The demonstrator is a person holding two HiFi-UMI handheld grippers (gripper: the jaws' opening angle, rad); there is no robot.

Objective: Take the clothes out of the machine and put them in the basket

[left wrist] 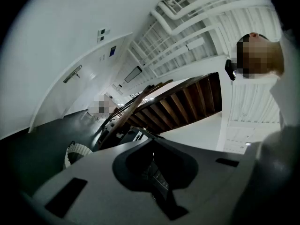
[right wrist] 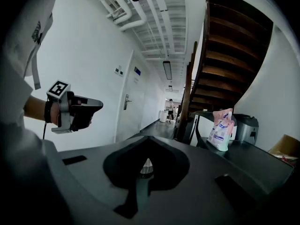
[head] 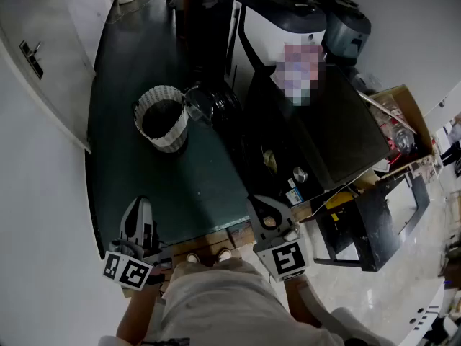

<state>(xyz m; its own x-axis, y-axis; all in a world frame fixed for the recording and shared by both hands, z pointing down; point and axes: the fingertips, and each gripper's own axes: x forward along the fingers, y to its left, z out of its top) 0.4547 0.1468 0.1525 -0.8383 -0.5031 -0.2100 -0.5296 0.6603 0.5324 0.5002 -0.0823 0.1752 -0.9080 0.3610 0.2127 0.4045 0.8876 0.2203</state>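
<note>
clothes not in sight, likely still inside big dark boxy washing machine (head: 338,135) just right of round white woven basket (head: 162,117). left gripper (head: 140,206), right gripper (head: 259,204) well short of basket, fingers pressed together, empty. clothes likely soft, floppy, maybe wet, heavy; pinch thick bunch.

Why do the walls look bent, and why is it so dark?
Head view: the wide lens bows the white wall; the dark floor swallows detail. Left gripper view: black corners, curved staircase. Right gripper view: bright corridor, dim foreground.
</note>
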